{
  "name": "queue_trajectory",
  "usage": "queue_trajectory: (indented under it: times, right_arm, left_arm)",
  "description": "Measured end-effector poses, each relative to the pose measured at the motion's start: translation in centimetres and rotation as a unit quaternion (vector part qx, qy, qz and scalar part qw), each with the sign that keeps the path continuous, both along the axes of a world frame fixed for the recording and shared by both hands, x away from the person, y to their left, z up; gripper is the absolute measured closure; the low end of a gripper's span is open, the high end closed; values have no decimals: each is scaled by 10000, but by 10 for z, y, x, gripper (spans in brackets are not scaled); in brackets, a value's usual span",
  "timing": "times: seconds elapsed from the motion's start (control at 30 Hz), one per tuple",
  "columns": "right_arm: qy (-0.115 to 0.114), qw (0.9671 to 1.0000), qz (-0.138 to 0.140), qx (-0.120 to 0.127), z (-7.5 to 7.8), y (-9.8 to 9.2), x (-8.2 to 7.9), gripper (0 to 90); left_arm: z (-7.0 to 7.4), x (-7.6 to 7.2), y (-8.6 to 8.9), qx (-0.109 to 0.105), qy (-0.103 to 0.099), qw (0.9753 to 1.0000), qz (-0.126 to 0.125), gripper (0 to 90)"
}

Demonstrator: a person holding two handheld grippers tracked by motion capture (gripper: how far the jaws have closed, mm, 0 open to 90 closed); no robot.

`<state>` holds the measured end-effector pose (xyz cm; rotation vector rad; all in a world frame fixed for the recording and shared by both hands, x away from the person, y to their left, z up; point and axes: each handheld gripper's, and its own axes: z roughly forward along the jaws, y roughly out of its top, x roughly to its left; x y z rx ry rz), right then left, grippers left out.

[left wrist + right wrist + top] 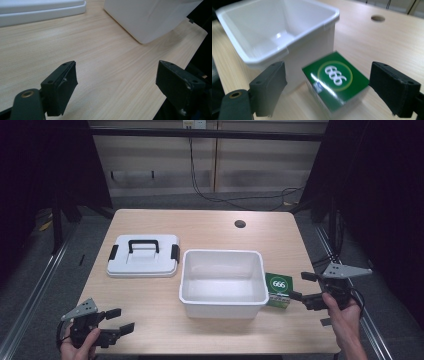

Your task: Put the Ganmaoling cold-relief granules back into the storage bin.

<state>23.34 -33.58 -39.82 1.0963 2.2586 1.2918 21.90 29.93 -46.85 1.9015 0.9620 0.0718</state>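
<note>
At the near left corner of the table (150, 320), the left gripper (121, 321) is held in a hand (76, 347) with its 2 jaws spread wide, nothing between them and only bare wood grain under them in the left gripper view. Near the right edge, the right gripper (301, 286) sits in the other hand (345, 320), its jaws also wide apart and pointing toward the middle of the table; they hold nothing. In the right gripper view its 2 black pads (270, 86) flank a small green box (335, 80) printed with "666" in a white ring, with clear gaps on both sides, so the pads are not touching it. That green box (278, 290) lies flat on the table, just beside the right wall of the white bin (222, 305); whether the 2 touch cannot be told. The bin stands upright and open at the middle of the table, a little toward the near edge. Farther back and to the left, a white lid (143, 256) with a black handle and 2 black side clips lies flat, apart from the bin. Toward the far edge, right of centre, is a round cable hole (240, 224). Beyond the table, dark cables (210, 197) run across a grey floor before pale wall panels, and black curtains hang at both sides.
</note>
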Motion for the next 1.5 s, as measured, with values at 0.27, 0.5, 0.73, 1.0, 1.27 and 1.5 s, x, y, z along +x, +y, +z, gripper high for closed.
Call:
queue_trajectory:
  times: [0.27, 0.5, 0.73, 1.0, 1.27, 1.5]
  right_arm:
    - [278, 9975, 413, -503, 11, 8, 12, 134]
    - [259, 9922, 727, -980, 20, 14, 23, 135]
    - [466, 9890, 889, -1084, 32, 20, 42, 135]
    - [702, 9798, 1154, -1475, 41, 30, 63, 134]
    - [1021, 9547, 1674, -2239, 37, 47, 75, 118]
    - [1342, 9365, 1999, -2549, 29, 54, 82, 103]
  left_arm:
    - [0, 0, 0, 3, -1, 10000, 12, 172]
    - [0, 0, -1, 0, -1, 10000, -1, 172]
    - [0, 0, 0, -12, -8, 10000, 14, 172]
    - [0, 0, 0, -11, 4, 10000, -4, 172]
    - [0, 0, 0, -26, -5, 10000, 1, 172]
    - [0, 0, 0, -21, 6, 10000, -9, 171]
